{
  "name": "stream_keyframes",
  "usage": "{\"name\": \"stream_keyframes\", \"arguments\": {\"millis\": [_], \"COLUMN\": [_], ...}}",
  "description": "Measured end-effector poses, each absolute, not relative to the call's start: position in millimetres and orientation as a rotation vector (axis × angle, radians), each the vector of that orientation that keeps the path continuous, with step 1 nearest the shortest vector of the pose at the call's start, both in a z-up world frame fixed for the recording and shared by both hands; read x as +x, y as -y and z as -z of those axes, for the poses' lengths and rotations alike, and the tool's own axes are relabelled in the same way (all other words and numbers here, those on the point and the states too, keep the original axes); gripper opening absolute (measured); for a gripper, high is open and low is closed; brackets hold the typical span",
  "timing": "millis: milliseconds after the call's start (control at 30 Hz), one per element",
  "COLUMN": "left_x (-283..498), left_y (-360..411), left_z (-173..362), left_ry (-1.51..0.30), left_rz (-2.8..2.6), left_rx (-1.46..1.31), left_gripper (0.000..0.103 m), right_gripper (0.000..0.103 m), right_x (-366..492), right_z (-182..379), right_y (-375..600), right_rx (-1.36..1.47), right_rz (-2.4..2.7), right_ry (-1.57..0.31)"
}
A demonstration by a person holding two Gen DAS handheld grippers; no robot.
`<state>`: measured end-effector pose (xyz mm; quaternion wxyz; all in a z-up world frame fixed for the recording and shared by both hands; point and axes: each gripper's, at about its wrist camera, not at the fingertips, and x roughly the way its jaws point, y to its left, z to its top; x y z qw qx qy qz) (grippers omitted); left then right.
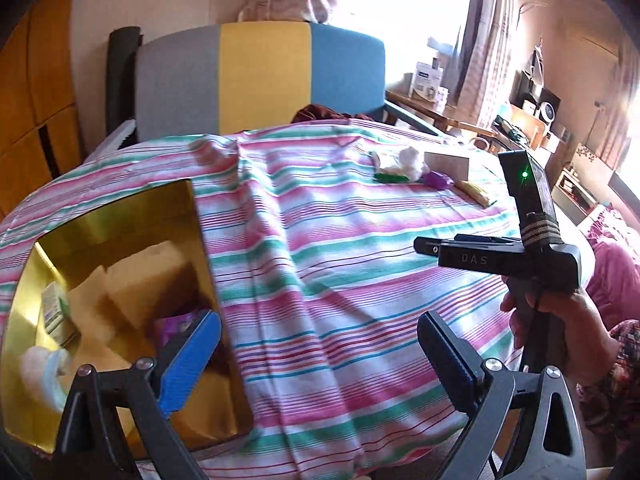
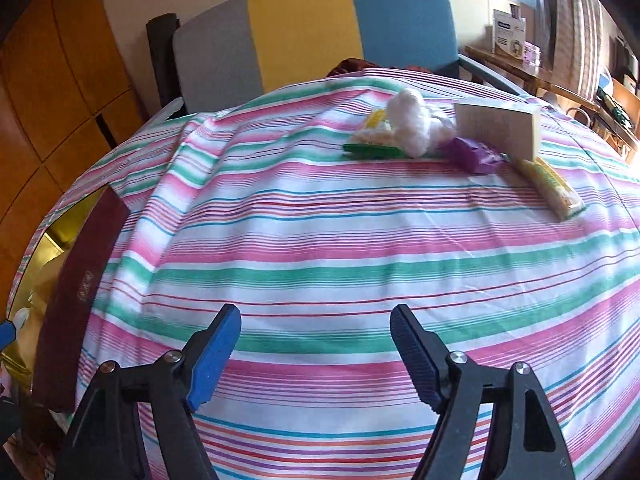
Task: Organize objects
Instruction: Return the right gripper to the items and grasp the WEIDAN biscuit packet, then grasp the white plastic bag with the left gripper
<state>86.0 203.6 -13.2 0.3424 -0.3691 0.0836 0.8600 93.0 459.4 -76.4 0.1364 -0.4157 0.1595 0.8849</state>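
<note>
Right tongs [image 2: 316, 356] gape empty over the striped tabletop [image 2: 320, 248]. Remaining clutter, including the yellow packet [image 2: 550, 188] lying obliquely, sits ahead-right, nearer this hand. Left tongs [image 1: 320, 364] open beside the gold box [image 1: 120, 220], contents blurred.

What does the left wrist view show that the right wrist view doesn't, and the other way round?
Only the left wrist view: the inside of the gold box with items already in it, the right tongs seen from the side, and the hand holding them.

Only the right wrist view: the box's dark red outer side and the right tongs' open, empty fingers from behind.

Both: the striped cloth, cotton ball, purple packet, yellow packet, and the card box.
</note>
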Motion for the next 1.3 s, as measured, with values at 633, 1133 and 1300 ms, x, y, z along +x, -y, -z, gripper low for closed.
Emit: {"name": "stream_keyframes", "arguments": {"millis": [633, 1133, 1300], "left_x": [78, 69, 65], "left_y": [-273, -307, -328], "left_z": [33, 44, 42], "left_ry": [-0.244, -0.285, -0.29], "left_rz": [-2.136, -2.103, -2.09], "left_rx": [-1.051, -1.07, -1.053], "left_gripper": [0.1, 0.1, 0.1], "right_gripper": [0.079, 0.053, 0.049], "right_x": [97, 79, 95], "right_z": [63, 96, 94], "right_y": [-667, -691, -667], "right_rx": [-1.046, -1.125, -1.125], "right_rz": [-2.278, -2.3, -2.291], "right_ry": [-0.387, -0.439, -0.433]}}
